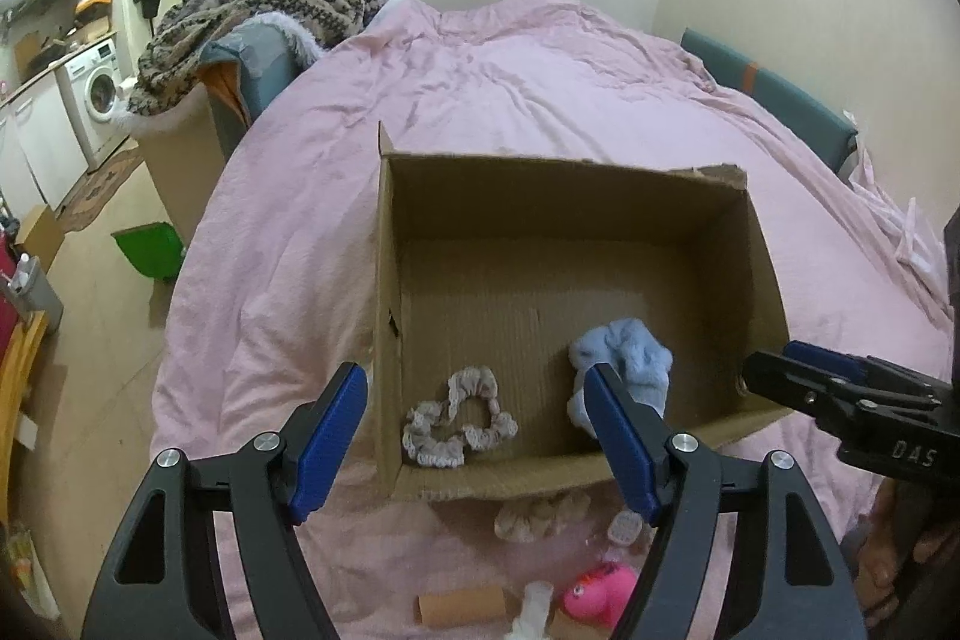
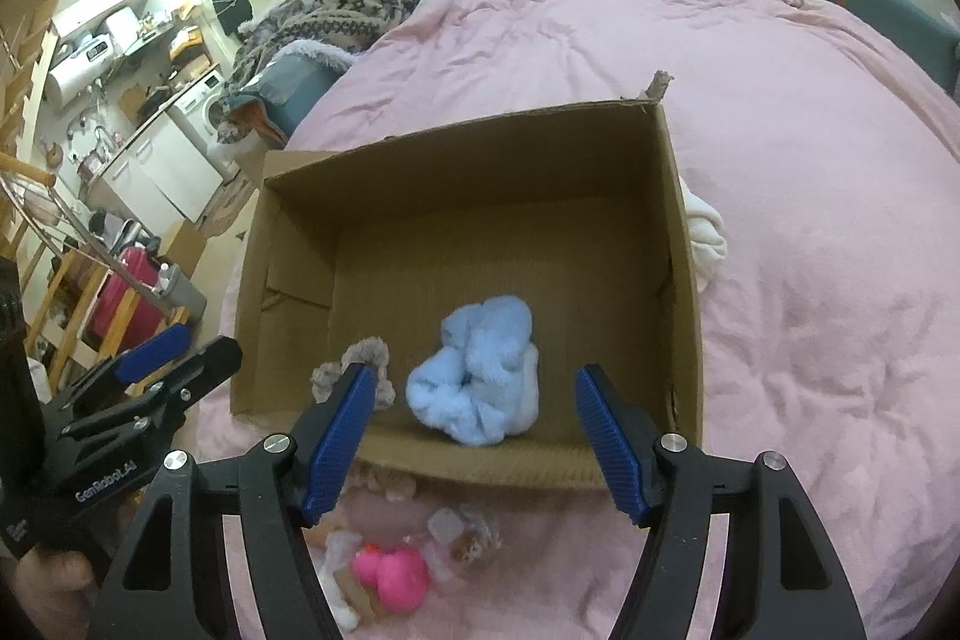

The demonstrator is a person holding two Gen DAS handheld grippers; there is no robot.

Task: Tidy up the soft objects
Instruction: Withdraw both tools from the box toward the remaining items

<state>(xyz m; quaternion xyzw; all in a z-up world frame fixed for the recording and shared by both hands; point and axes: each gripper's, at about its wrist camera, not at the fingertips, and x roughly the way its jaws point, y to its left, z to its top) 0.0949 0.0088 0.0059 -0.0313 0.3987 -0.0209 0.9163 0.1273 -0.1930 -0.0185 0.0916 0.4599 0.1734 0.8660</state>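
An open cardboard box sits on the pink bed. Inside it lie a fluffy blue cloth and a grey scrunchie. My left gripper is open and empty above the box's near left corner. My right gripper is open and empty just above the blue cloth. In front of the box lie a beige scrunchie, a pink toy and small soft items.
The pink duvet covers the bed. A white cloth lies right of the box. A patterned blanket is heaped at the far left. A cardboard tube lies near me. A green bin stands on the floor.
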